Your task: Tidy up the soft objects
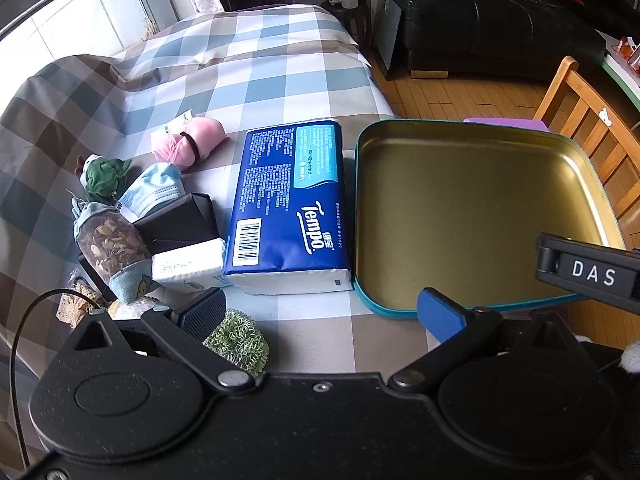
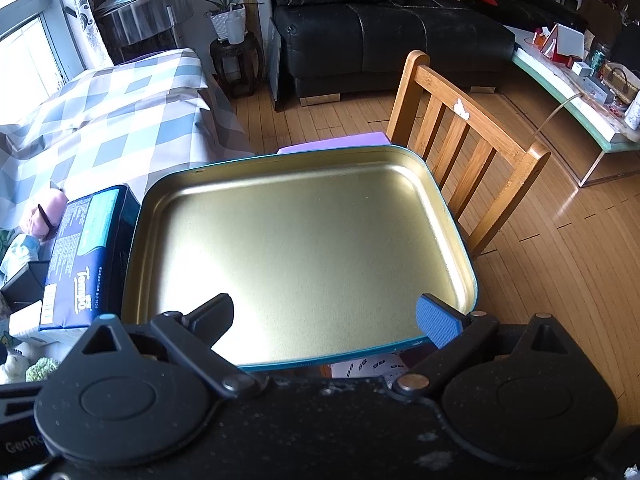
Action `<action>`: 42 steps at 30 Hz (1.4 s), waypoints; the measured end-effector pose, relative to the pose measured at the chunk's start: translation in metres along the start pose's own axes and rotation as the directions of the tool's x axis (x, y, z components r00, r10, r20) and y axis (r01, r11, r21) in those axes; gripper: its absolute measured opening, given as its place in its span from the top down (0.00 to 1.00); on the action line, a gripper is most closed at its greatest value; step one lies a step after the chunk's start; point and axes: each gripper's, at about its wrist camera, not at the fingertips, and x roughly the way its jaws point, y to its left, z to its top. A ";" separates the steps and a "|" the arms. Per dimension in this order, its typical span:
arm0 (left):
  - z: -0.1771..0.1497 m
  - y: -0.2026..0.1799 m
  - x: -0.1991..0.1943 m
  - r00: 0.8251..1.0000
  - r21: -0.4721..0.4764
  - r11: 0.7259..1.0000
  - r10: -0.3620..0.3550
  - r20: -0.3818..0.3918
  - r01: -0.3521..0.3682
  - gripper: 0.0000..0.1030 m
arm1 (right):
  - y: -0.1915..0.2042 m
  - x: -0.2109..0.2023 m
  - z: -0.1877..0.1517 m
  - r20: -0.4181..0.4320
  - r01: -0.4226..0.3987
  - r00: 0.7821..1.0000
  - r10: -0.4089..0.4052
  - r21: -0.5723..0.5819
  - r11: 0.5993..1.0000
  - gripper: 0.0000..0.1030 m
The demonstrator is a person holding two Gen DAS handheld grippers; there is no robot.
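An empty gold tin tray with a teal rim sits at the table's right edge. A blue Tempo tissue pack lies against its left side. Left of that lie a pink pouch, a green plush toy, a light blue face mask, a small tissue pack and a green scrunchie. My left gripper is open and empty, low over the cloth, with the scrunchie by its left finger. My right gripper is open and empty over the tray's near edge.
A checkered cloth covers the table. A black box and a filled pouch sit among the soft items. A wooden chair stands beyond the tray, with a black sofa behind.
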 end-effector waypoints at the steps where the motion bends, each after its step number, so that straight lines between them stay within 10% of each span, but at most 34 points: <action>1: 0.000 0.001 0.000 1.000 -0.002 1.000 0.000 0.000 0.000 0.03 | 0.001 0.001 0.000 -0.001 0.001 1.000 -0.001 -0.004 1.000 0.05; 24: -0.009 0.084 0.004 0.999 -0.110 0.993 0.049 -0.005 -0.049 0.03 | 0.030 0.001 -0.013 0.023 -0.002 1.000 0.004 -0.105 0.994 0.05; 42: -0.004 0.192 0.018 0.988 -0.262 0.954 0.156 0.009 -0.148 0.03 | 0.102 -0.039 -0.056 0.046 -0.326 0.937 0.347 -0.245 0.913 0.05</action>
